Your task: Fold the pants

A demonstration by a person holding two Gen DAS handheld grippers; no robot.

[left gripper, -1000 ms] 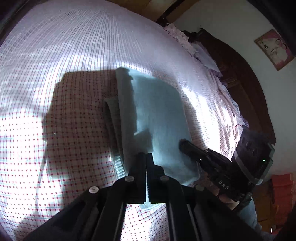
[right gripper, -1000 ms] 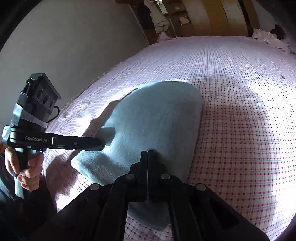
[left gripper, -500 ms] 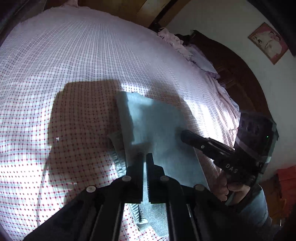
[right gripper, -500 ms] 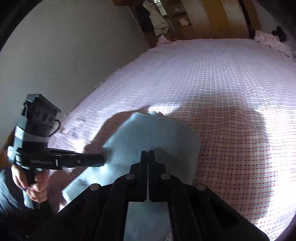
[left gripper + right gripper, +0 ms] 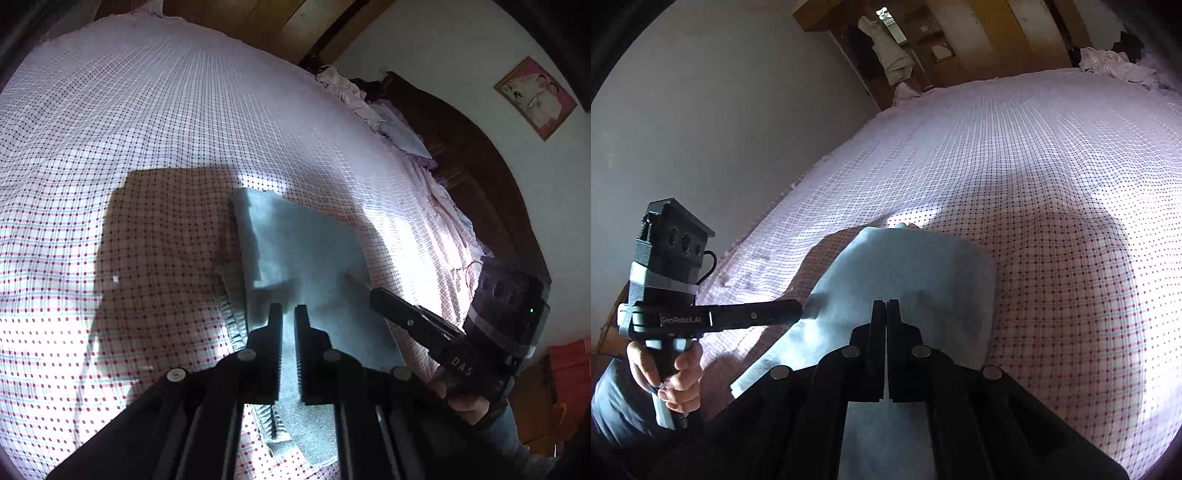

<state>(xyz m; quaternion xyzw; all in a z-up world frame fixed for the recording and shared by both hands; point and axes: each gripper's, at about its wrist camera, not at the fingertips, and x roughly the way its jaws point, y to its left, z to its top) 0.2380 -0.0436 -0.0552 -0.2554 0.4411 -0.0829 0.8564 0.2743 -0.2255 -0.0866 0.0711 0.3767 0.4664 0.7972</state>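
The light grey-blue pants lie folded into a thick stack on the checked bed sheet; the ribbed waistband shows at the stack's near left edge. They also show in the right wrist view. My left gripper hovers over the near end of the stack, its jaws a small gap apart with nothing between them. It also shows in the right wrist view. My right gripper is shut and empty above the stack. It also shows in the left wrist view, at the stack's right edge.
The bed sheet spreads wide around the pants. Crumpled pink clothes lie at the far side by a dark wooden headboard. A wooden wardrobe stands beyond the bed. A grey wall runs along the left.
Both grippers have pulled back and risen from the folded pants. The left jaws, shut a second ago, have opened a small gap. The pants stay flat on the bed.
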